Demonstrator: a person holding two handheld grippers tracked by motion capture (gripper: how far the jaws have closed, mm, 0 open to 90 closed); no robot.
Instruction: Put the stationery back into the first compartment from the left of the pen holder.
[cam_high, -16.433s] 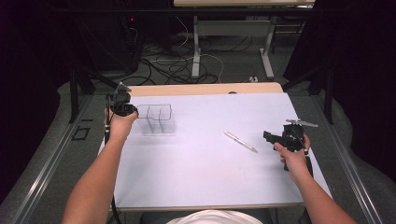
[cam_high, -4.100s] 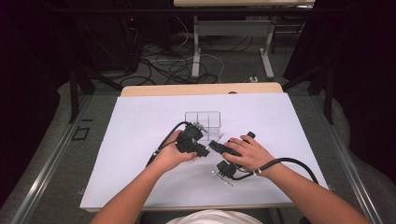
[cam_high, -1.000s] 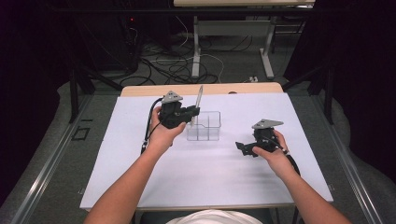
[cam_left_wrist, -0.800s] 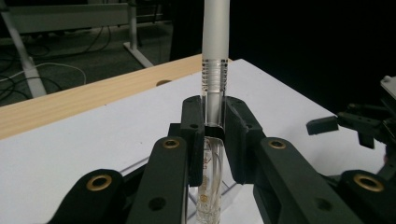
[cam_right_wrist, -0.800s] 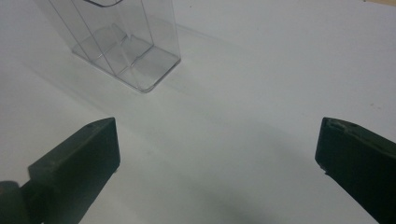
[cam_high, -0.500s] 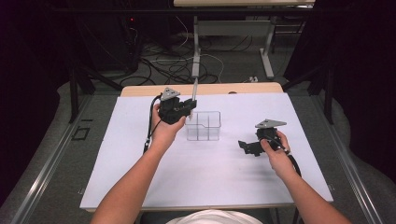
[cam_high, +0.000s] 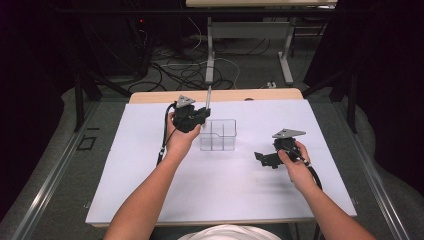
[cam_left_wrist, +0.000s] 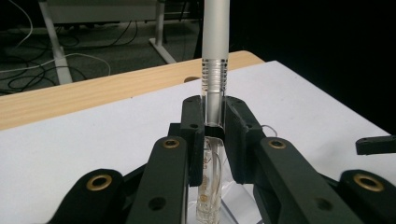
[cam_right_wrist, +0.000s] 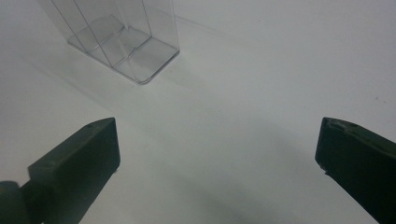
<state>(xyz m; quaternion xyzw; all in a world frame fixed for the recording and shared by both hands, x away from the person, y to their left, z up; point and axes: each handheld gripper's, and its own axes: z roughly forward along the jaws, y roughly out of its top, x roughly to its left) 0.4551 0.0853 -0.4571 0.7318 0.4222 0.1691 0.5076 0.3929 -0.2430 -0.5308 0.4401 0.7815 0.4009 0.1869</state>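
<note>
A silver pen stands upright, pinched between the jaws of my left gripper, which is shut on it. In the left gripper view the pen rises between the pads, and its lower end hangs over clear plastic. A clear divided box sits on the white sheet just right of that gripper, with the pen above its far left corner. My right gripper is open and holds nothing, low over the sheet to the right of the box. The right gripper view shows that gripper with its jaws wide apart and the box beyond.
A white sheet covers the table; a wooden strip shows along its far edge. Cables and desk legs lie on the floor beyond. A jaw of the right gripper shows at the right edge of the left gripper view.
My left gripper has sunk a little toward the box with the pen, which now stands more upright. The right gripper has stayed in place.
</note>
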